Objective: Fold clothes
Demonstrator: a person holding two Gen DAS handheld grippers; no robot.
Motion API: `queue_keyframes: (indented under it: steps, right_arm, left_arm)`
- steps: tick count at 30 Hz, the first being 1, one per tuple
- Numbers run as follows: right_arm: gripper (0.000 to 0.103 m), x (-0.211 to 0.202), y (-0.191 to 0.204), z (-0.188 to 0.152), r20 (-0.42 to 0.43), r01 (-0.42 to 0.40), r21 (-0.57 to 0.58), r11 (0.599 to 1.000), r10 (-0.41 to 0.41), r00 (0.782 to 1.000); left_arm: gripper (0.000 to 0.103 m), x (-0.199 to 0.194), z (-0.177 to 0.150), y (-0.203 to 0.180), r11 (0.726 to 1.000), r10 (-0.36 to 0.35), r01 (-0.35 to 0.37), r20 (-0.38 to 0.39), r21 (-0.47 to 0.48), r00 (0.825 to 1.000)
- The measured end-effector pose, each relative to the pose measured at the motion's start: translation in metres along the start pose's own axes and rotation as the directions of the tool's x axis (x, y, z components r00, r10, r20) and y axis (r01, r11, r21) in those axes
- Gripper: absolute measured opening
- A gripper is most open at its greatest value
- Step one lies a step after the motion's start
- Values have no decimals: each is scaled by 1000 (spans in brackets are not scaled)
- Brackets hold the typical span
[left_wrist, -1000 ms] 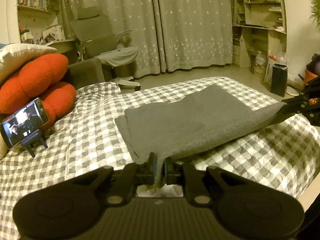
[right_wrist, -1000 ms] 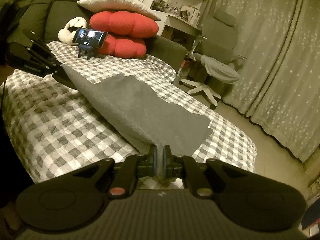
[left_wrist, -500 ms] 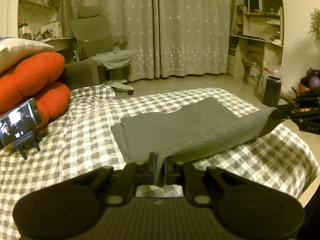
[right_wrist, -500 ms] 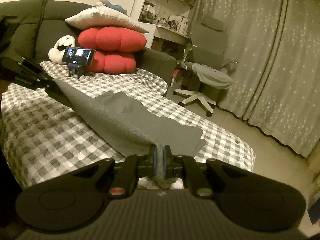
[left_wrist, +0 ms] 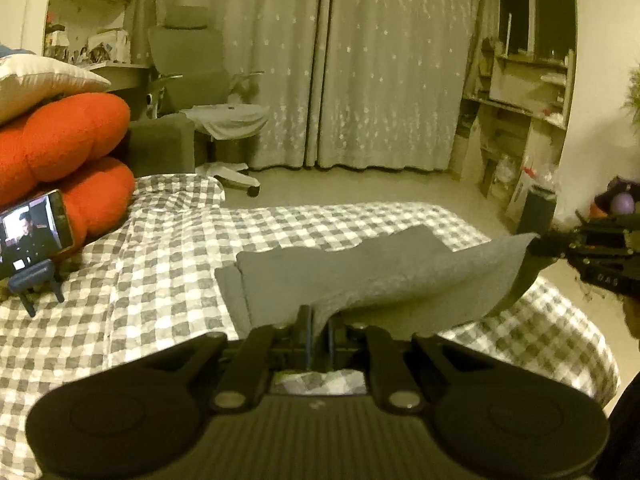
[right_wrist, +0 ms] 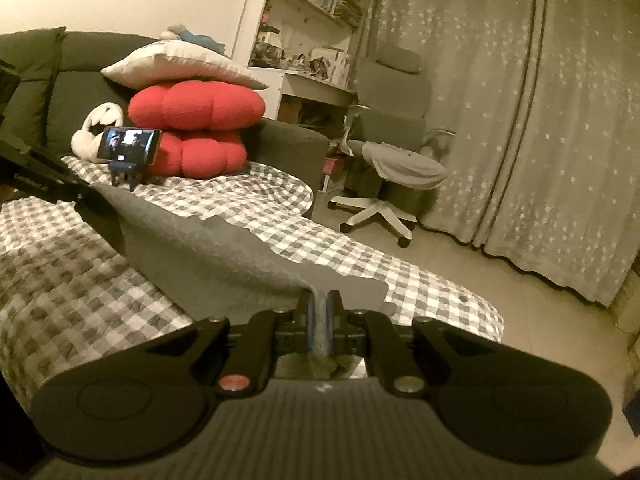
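Now the left tool [left_wrist: 318, 330] and the right tool [right_wrist: 319, 320] are each clamped on a near corner of the grey garment [left_wrist: 360, 276]. Since a second ago they have carried that edge higher and forward over the bed [left_wrist: 160, 280], toward its far edge; a fold is likely forming.

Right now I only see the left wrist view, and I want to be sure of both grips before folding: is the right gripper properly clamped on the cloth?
Observer: Yes. In its own view the right gripper is shut on the grey cloth, with the fabric pinched between its blue pads.
Operator: Anything near the phone that I can't see?
Observer: A white plush toy lies beside the phone.
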State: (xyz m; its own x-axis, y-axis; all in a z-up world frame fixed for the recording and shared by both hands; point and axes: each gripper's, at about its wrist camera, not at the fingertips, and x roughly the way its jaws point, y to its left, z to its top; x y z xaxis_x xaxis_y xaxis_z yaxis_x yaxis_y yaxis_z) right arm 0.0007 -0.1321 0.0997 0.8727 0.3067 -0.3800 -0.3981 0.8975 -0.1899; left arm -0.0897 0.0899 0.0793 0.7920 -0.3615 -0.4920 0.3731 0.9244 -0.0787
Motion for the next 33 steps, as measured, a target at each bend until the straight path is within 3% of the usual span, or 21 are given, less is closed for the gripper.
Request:
queue_keyframes:
  steps: [7,16,21,27,33]
  right_arm:
    - [6,6,-11,4,0,-29,48,998,29,1000]
    - [6,46,-30,30,-37,-6,42,999,7,999]
    - [6,91,-47,38,-134,-18,46,999,24,991]
    - [6,147,-63,34,-256,-24,75,997,43,966]
    - [5,149,-82,29,-254,-42,206,978,95,963]
  left_arm:
    - [7,13,9,13,997,-29,29,1,-68,1000]
    - [7,56,43,33,993,-42,40,-16,-109,999]
    - [7,99,55,49,990,-38,27,-73,-140,997]
    - [8,147,56,64,981,-31,1,-149,-196,988]
    - [18,156,48,85,964,-42,2,-143,-267,989]
